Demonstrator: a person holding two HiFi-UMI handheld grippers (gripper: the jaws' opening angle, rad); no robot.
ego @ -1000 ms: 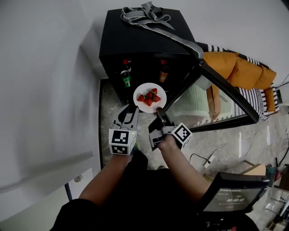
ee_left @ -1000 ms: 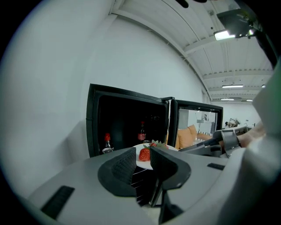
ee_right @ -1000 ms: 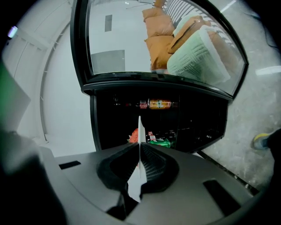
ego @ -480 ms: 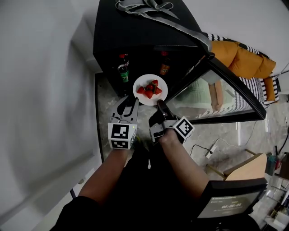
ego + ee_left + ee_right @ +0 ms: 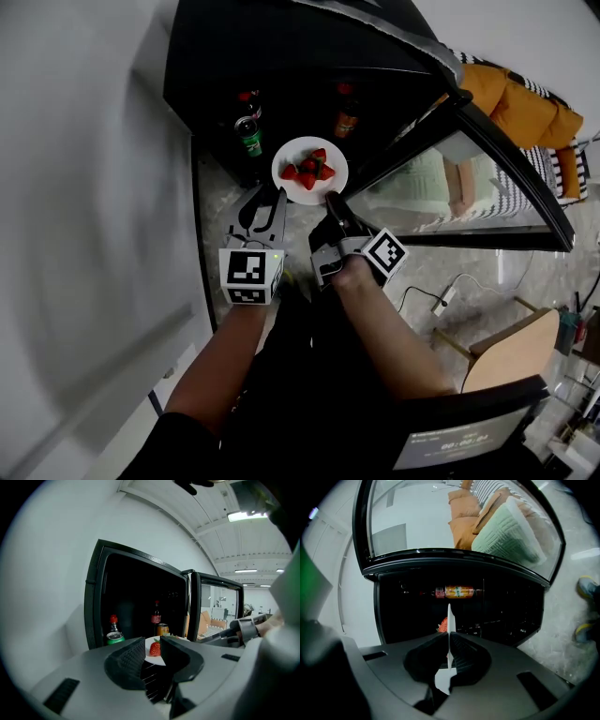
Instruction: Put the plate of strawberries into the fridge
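A white plate [image 5: 309, 171] with several red strawberries [image 5: 309, 172] hangs level in front of the open black fridge [image 5: 281, 56]. My right gripper [image 5: 330, 200] is shut on the plate's near rim. In the right gripper view the plate [image 5: 449, 620] shows edge-on between the jaws, with a strawberry [image 5: 443, 624] beside it. My left gripper [image 5: 270, 199] sits just left of the plate, its jaws a narrow gap apart and holding nothing. Through that gap the left gripper view shows the plate [image 5: 154, 660] and a strawberry [image 5: 155, 648].
Inside the fridge stand a green can [image 5: 248, 141], a red-capped bottle [image 5: 246, 98] and an orange bottle [image 5: 347, 117]. The glass door [image 5: 487, 178] swings open to the right. A white wall [image 5: 84, 187] runs along the left. A sofa [image 5: 525, 103] and a wooden chair [image 5: 506, 347] stand at the right.
Both grippers and the plate have moved forward toward the fridge opening. The plate now sits closer to the bottles. The right gripper's hold is unchanged.
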